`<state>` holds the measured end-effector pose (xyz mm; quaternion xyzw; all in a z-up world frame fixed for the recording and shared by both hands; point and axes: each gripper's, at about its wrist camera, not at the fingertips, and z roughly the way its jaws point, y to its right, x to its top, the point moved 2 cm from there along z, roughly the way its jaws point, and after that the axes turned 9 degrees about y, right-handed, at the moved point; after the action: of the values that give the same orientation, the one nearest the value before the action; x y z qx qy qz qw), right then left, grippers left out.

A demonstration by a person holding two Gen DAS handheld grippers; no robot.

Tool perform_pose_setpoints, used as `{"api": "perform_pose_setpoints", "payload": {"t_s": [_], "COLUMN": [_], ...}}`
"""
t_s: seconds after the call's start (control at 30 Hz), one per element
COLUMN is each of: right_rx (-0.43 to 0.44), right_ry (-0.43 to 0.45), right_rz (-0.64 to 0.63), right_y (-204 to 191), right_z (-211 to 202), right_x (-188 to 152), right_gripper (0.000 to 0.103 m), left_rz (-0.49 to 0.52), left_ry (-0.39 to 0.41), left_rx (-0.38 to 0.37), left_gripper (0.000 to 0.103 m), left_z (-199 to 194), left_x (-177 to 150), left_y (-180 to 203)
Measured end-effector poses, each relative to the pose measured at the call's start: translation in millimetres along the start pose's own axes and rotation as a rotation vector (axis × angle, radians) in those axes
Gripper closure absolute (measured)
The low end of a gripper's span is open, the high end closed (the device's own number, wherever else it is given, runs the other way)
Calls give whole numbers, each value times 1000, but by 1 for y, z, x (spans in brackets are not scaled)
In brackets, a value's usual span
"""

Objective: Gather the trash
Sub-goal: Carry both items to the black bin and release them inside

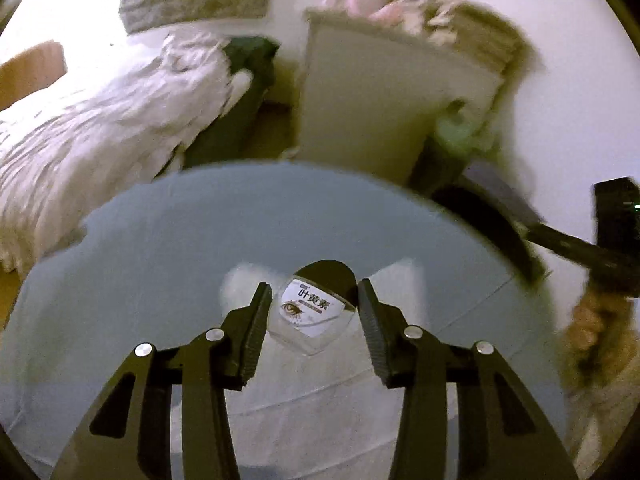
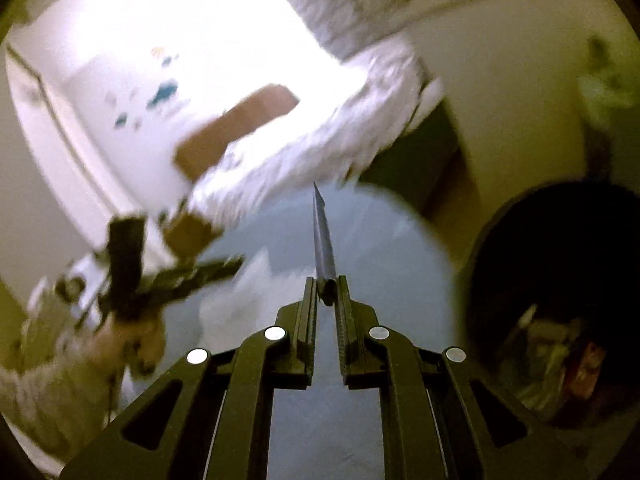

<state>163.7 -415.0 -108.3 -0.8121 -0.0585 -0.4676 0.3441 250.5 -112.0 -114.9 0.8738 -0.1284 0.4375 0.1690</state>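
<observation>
Right gripper pinching thin flat wrapper, long axis running straight ahead; black trash bin lying to its right. Left gripper half-open, straddling labelled packet, pads not touching.

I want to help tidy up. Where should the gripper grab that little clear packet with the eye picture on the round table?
Probably by its two side edges, coming from above. The packet lies flat on the table, between the left gripper fingers, which aren't pressing it yet. It's thin, so closing low across its narrow width seems best.
</observation>
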Motion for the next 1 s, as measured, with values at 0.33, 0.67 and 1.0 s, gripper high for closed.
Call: {"api": "perform_pose_setpoints", "payload": {"t_s": [0.33, 0.67, 1.0], "right_rx": [-314, -434, -447], "right_ry": [267, 273, 261], "right_rz": [89, 158, 182], "right_y": [102, 152, 162], "right_z": [-62, -73, -73], "right_x": [49, 44, 40], "right_gripper": [93, 93, 93], "left_rz": [69, 33, 22], "left_ry": [102, 19, -29], "left_rx": [-253, -318, -313], "left_gripper": [59, 59, 59], "left_z": [62, 139, 160], "left_x": [74, 73, 62], "left_y": [153, 211, 219]}}
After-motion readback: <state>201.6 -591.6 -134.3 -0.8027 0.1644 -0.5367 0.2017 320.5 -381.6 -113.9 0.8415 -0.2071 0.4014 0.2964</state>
